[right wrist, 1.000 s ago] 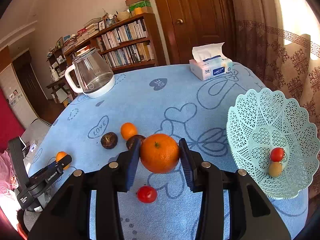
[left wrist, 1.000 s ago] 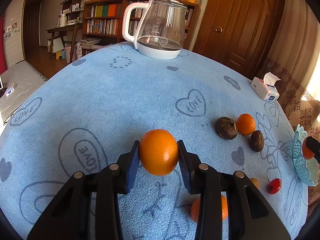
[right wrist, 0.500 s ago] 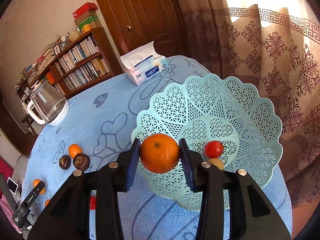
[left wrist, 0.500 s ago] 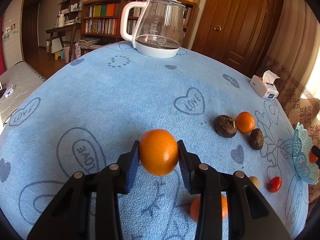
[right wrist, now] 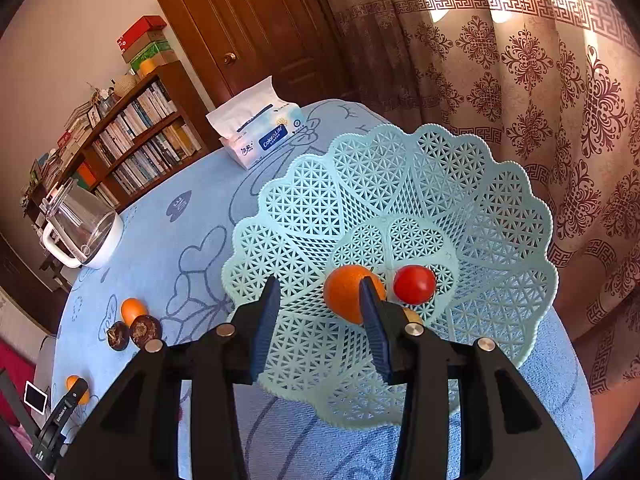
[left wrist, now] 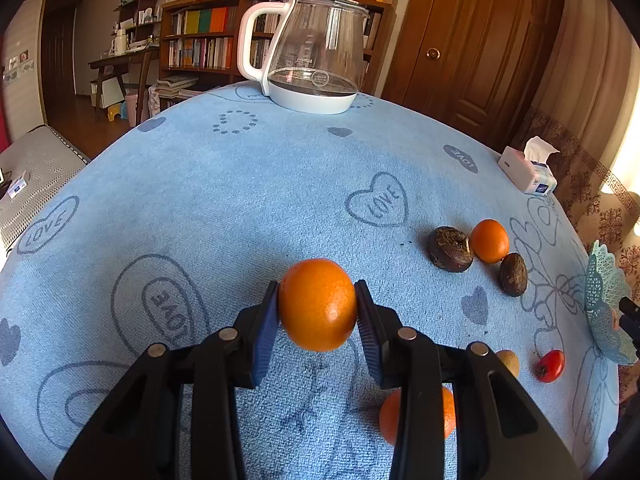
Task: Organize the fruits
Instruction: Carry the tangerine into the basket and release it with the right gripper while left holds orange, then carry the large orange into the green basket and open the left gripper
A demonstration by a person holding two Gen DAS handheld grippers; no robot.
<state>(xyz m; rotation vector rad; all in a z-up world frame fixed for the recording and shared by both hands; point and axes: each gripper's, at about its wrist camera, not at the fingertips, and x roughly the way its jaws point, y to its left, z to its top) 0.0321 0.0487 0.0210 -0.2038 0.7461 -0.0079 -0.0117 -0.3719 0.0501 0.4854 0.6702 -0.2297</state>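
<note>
Left tongs (left wrist: 317, 309) clamped on a load — right tongs (right wrist: 316, 308) spread wide

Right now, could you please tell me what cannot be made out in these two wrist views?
- Left wrist view: the orange on the cloth is half hidden behind the left gripper; the pale blue lattice basket is cut by the right edge.
- Right wrist view: the small tan fruit in the basket is mostly behind the open right gripper's finger; whether the released orange touches the red tomato is unclear.
</note>
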